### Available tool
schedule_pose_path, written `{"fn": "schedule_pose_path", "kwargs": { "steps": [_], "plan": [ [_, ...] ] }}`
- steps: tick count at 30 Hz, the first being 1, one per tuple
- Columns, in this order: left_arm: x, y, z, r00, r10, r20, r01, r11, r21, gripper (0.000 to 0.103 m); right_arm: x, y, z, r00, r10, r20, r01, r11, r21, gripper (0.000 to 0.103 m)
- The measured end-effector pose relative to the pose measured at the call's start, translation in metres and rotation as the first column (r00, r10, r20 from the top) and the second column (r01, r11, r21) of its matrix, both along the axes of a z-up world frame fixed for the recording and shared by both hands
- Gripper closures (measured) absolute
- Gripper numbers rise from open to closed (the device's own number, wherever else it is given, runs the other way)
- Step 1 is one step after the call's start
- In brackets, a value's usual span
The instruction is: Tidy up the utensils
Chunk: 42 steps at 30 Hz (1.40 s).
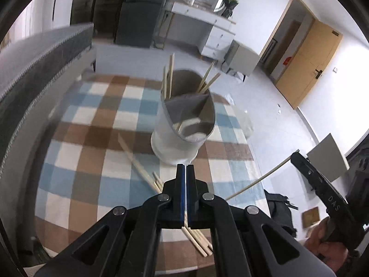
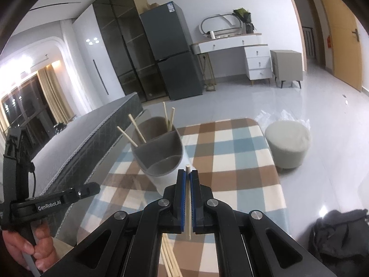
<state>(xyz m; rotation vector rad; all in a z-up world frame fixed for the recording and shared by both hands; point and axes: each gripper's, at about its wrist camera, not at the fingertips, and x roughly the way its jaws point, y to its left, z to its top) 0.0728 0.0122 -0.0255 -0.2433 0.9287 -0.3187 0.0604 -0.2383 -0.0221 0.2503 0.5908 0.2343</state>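
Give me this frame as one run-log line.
right gripper: shut on chopstick | left gripper: shut, empty | holder: four chopsticks in | loose chopsticks: on tablecloth

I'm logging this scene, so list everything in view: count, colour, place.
utensil holder: one, grey, divided, on the checked tablecloth.
chopsticks in holder: four, pale wood, leaning in rear compartments.
loose chopsticks: several, pale wood, on the cloth beside the holder.
held chopstick: one, pale wood, between the right fingers.
stool: one, off-white, floor right of table.
fridge: one, dark grey, far wall.
dresser: one, white, far wall.
bag: one, black, on floor.
left gripper: black, shut, empty.
right gripper: black, shut on chopstick.
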Motion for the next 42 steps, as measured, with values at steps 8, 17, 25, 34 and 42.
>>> {"fn": "schedule_pose_path", "kwargs": {
  "steps": [8, 17, 25, 34, 42],
  "plan": [
    [0.037, 0.049, -0.052, 0.938, 0.214, -0.272, -0.217, 0.976, 0.020, 0.056, 0.003, 0.002, -0.004, 1.000, 0.026, -0.014, -0.026, 0.999, 0.028, 0.100],
    [0.101, 0.038, -0.102, 0.877, 0.298, -0.377, -0.289, 0.954, 0.083, 0.048, 0.011, -0.004, -0.008, 0.998, 0.045, -0.036, -0.042, 0.995, 0.096, 0.100],
    [0.134, 0.007, -0.136, 0.891, 0.276, -0.359, -0.204, 0.953, 0.225, 0.048, 0.011, -0.013, -0.009, 0.998, 0.043, -0.044, -0.038, 0.992, 0.124, 0.100],
    [0.130, -0.004, -0.137, 0.928, 0.255, -0.271, -0.153, 0.925, 0.348, 0.060, 0.011, -0.012, -0.008, 0.997, 0.050, -0.052, -0.043, 0.990, 0.137, 0.100],
    [0.107, 0.020, -0.134, 0.910, 0.267, -0.318, -0.167, 0.937, 0.308, 0.102, 0.011, -0.015, -0.010, 0.998, 0.032, -0.055, -0.024, 0.991, 0.134, 0.100]
  ]
}}
